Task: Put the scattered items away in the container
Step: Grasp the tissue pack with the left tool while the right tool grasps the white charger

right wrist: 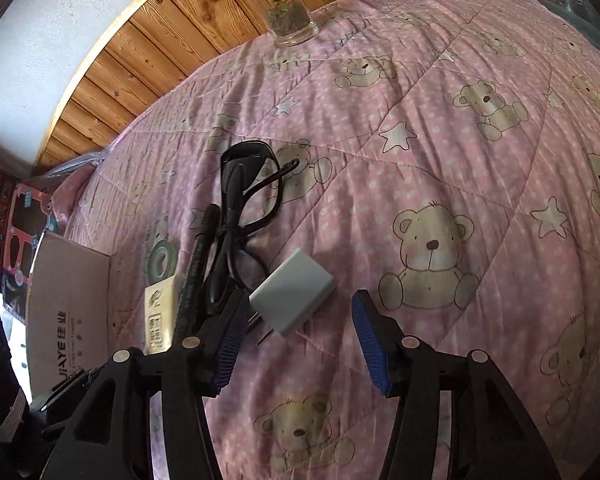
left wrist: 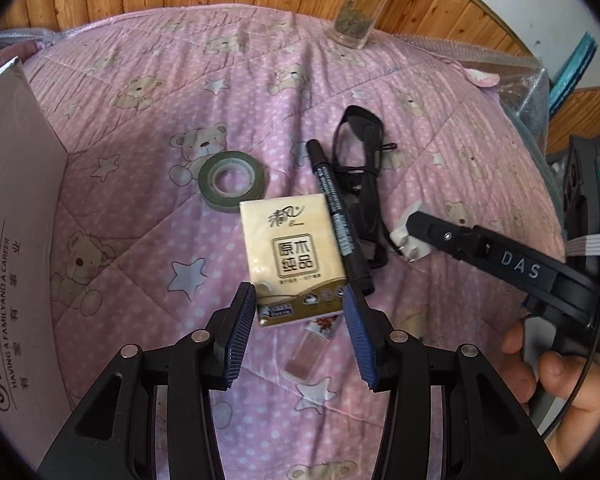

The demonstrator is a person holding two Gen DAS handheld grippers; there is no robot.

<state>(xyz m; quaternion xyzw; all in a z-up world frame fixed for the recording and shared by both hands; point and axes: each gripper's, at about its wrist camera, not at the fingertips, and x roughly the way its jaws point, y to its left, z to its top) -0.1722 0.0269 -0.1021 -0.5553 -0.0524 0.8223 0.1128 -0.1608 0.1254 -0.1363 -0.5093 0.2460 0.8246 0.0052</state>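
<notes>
Scattered items sit bunched mid-frame on the pink bear-print quilt (left wrist: 148, 128) in the left wrist view. Tissue pack (left wrist: 294, 258), yellow with dark print, lies centre frame, its near end between the blue pads of the left gripper (left wrist: 300, 312); jaws spread, pads either side of the pack, contact unclear. Black marker (left wrist: 338, 220) lies diagonally along the pack's right edge, touching it. Black cable (left wrist: 360, 168), loosely coiled, lies right of the marker, loop toward upper frame. Green tape roll (left wrist: 233, 181) lies flat just upper left of the pack, near but apart. Small clear bottle (left wrist: 306, 354) lies below the pack between the gripper arms, partly hidden under it. White charger (left wrist: 410, 240) sits right of centre, mostly covered by the right gripper's tip.

Cardboard box (left wrist: 16, 208), the container, stands open at the left edge of the frame, printed lettering on its wall, well apart from the pile. Glass jar (left wrist: 360, 12) with greenish contents stands upright at the top edge by the wood panelling.

Right wrist view: right gripper (right wrist: 296, 328) jaws spread wide, white charger (right wrist: 294, 296) between them, close to the left pad, prongs toward lower frame; pads not pinching it. Cable (right wrist: 240, 200), marker (right wrist: 198, 256), tape roll (right wrist: 162, 260) and tissue pack (right wrist: 158, 312) line up left of it; box (right wrist: 68, 300) at lower left.
</notes>
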